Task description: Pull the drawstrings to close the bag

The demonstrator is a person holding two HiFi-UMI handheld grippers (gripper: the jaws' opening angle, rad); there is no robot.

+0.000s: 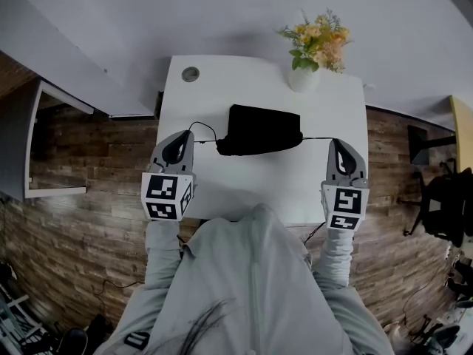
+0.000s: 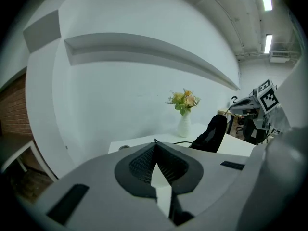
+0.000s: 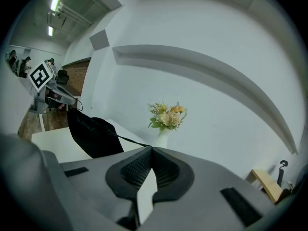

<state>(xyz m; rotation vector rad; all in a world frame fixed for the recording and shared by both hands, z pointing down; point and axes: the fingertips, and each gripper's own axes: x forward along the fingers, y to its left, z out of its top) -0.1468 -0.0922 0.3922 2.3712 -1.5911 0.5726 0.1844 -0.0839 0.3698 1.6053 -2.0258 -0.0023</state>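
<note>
Though well apart, left tongs (image 1: 185, 133) and right tongs (image 1: 335, 141) tight on drawstrings (image 1: 316, 137), bag (image 1: 262, 129) between

Dim, even light — fisheye-warped edges

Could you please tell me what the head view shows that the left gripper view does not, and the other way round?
Only the head view: the person's grey shirt and the right drawstring running taut to the right gripper. Only the left gripper view: ceiling lights and the left gripper, fingers shut on the left drawstring. Both: the black bag, the vase of flowers, the white table.
</note>
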